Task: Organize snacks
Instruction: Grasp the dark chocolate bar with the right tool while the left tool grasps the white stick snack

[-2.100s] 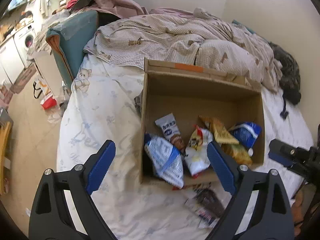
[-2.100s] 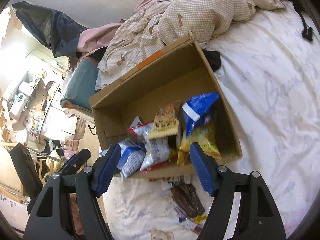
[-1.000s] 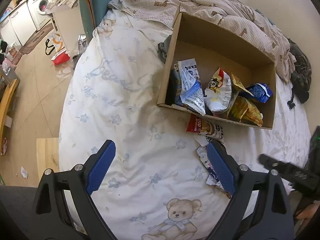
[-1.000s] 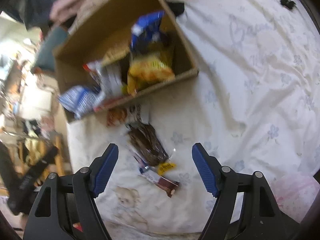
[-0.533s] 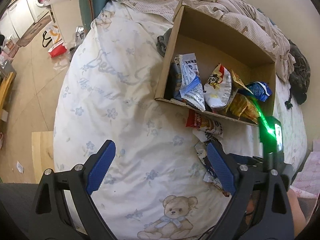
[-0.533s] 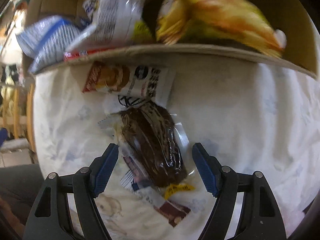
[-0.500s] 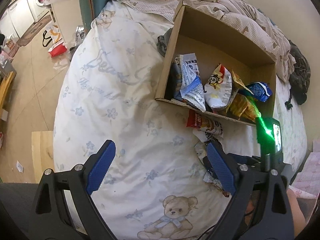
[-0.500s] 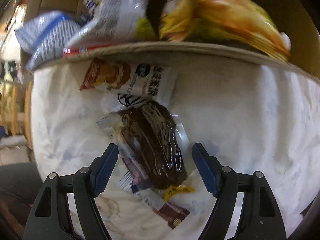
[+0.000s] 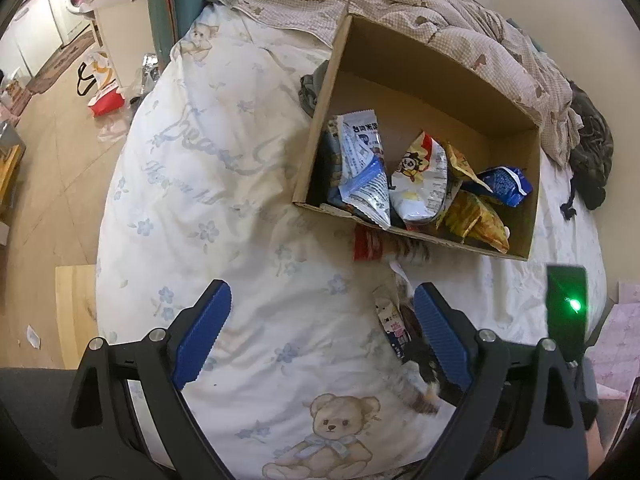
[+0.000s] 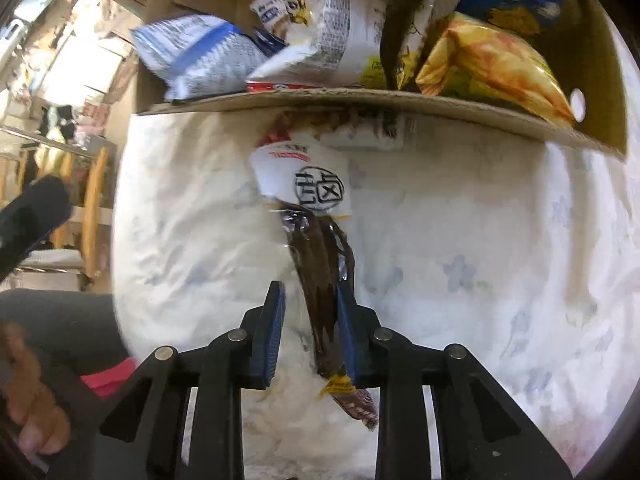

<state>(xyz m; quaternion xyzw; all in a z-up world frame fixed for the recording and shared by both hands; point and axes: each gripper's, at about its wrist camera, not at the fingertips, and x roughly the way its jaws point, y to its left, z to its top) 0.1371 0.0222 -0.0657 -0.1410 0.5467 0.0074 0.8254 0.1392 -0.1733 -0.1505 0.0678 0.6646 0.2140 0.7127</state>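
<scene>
A dark chocolate bread packet (image 10: pixel 320 264) lies on the white bedsheet, just short of the cardboard box (image 10: pixel 360 98). My right gripper (image 10: pixel 310 292) points down at it, its jaws closing with the packet squeezed narrow between the blue pads. A white packet with a black stamp (image 10: pixel 300 176) lies past the bread. My left gripper (image 9: pixel 322 296) hovers open above the sheet, nothing between its fingers. From there I see the box (image 9: pixel 316 152) holding several snack bags (image 9: pixel 420 176). A red and white packet (image 9: pixel 372 244) sits against its near wall and a small packet (image 9: pixel 390 316) closer.
A rumpled checked duvet (image 9: pixel 400 4) lies behind the box and dark clothing (image 9: pixel 592 148) at the far right. The bed edge drops to a wooden floor (image 9: pixel 48 168) on the left, with a red bag (image 9: pixel 106 100). A black housing with a green light (image 9: pixel 566 312) stands at the right.
My right gripper has dropped down over the chocolate bread packet and its jaws have narrowed from wide apart to tight around it. The left gripper has kept still and open.
</scene>
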